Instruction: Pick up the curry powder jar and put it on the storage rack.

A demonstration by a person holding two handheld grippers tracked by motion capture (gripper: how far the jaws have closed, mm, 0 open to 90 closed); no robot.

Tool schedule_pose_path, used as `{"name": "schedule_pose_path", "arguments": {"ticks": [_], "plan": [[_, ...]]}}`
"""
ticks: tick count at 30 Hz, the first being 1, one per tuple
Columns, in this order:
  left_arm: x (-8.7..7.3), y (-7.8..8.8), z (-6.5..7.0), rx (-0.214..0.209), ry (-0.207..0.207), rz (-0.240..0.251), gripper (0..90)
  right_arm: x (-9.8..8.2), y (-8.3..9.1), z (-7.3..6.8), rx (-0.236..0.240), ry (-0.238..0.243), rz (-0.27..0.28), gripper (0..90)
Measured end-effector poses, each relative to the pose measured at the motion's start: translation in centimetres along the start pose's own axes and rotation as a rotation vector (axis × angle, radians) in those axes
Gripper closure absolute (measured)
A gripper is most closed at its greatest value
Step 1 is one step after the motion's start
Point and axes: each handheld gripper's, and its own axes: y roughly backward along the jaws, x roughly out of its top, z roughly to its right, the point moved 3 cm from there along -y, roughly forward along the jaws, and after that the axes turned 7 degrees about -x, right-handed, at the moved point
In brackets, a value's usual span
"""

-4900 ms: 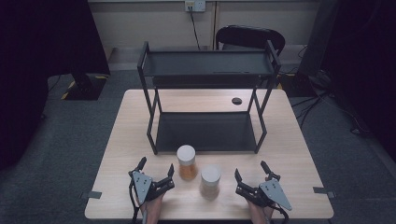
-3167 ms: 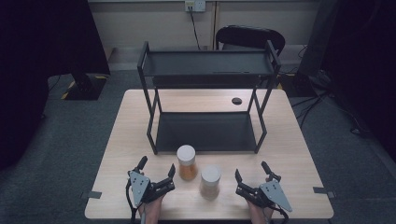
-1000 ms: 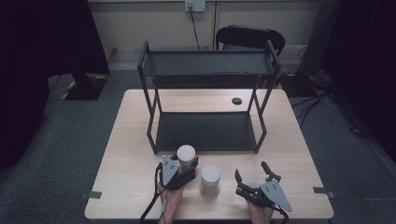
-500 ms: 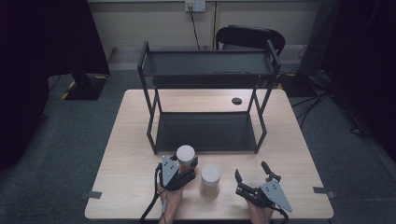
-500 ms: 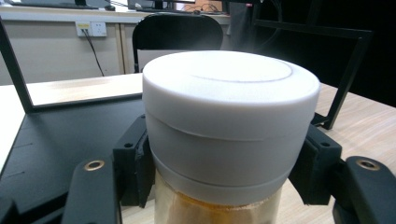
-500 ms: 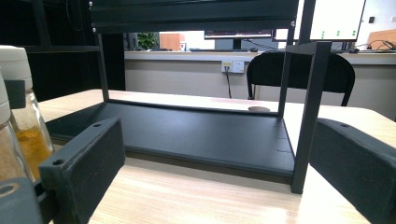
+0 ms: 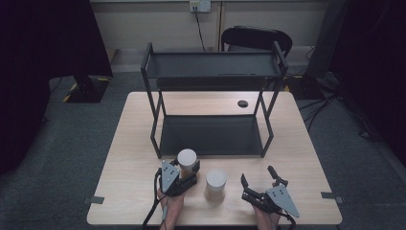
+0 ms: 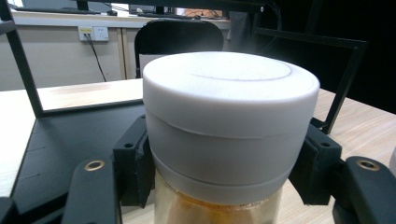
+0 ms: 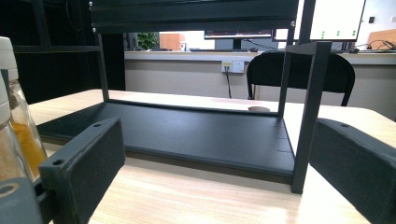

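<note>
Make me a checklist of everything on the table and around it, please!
Surface: pale wooden table, with a dark round hole near the back.
Job's things: black two-level rack; two white-lidded jars, the left jar holding orange-brown stuff, the right jar standing free.
Clutter: nothing seen.
Grippers: left gripper with jaws around the left jar under its lid; right gripper open, holding nothing.
Cables: one trailing from the left gripper; a wall cord.
Surroundings: black chair, wall socket, grey floor.
</note>
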Motion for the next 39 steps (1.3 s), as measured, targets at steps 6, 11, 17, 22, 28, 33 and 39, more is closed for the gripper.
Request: {"name": "schedule_pose_path", "arguments": {"ticks": [6,11,17,22,28,33,39], "plan": [[0.3,0.3,-0.2,0.006,-0.009,0.001,34.5,0.0,0.0,0.0,0.000,0.000,0.000,2.6],[0.4,0.5,-0.4,0.006,-0.006,0.007,34.5,0.0,0.0,0.0,0.000,-0.001,0.000,2.6],[0.7,0.7,-0.7,0.002,-0.012,0.018,34.5,0.0,0.0,0.0,0.000,0.000,0.000,2.6],[1.0,0.9,-0.9,0.003,-0.013,0.021,34.5,0.0,0.0,0.0,0.000,-0.001,0.000,2.6],[1.5,1.1,-1.0,0.003,-0.021,0.037,34.5,0.0,0.0,0.0,0.000,-0.001,0.000,2.6],[2.1,1.2,-1.1,-0.004,-0.030,0.033,34.5,0.0,0.0,0.0,0.000,0.000,0.000,2.6],[2.9,1.4,-1.2,-0.010,-0.040,0.040,34.5,0.0,0.0,0.0,0.000,0.000,0.000,2.6]]}}
